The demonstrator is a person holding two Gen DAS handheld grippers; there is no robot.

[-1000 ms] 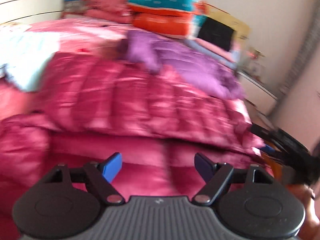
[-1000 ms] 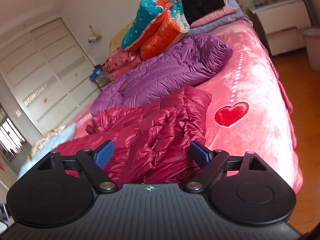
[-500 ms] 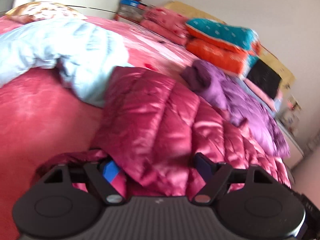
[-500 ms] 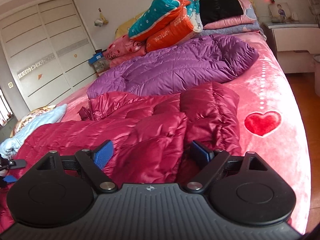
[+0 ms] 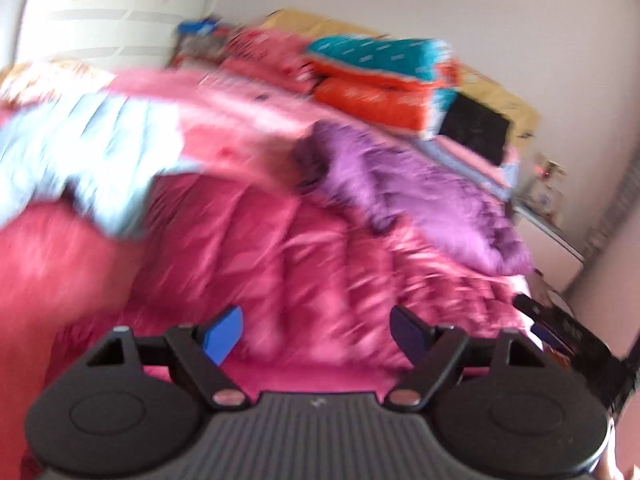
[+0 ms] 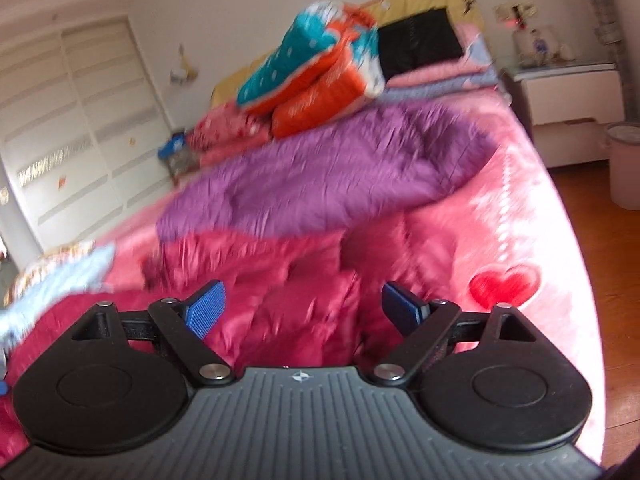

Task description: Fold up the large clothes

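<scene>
Two grippers face a bed covered in a pink plush spread. The left gripper has its jaws wide and opening; the blue pads press on nothing, and the red down jacket lies just ahead of and below them. The right gripper likewise stands with jaws apart and clear of cloth, its pads above the near folds of the same red down jacket, which is spread across the bed directly in front of both grippers.

Beyond the red jacket, farther from both grippers, lies a purple down jacket; it touches the red one along its far edge. To the left of the left gripper, a pale blue garment overlaps the red jacket's left edge.

At the far end of the bed, a folded teal-and-orange quilt is stacked near the headboard, with a black folded item to its right on pink bedding. A red heart is printed on the spread just right of the right gripper.

Containers: a pale bin stands on the wooden floor far right of the right gripper; its contents are not visible. A white nightstand stands beside it. White wardrobe doors fill the far left. Both views are motion-blurred.
</scene>
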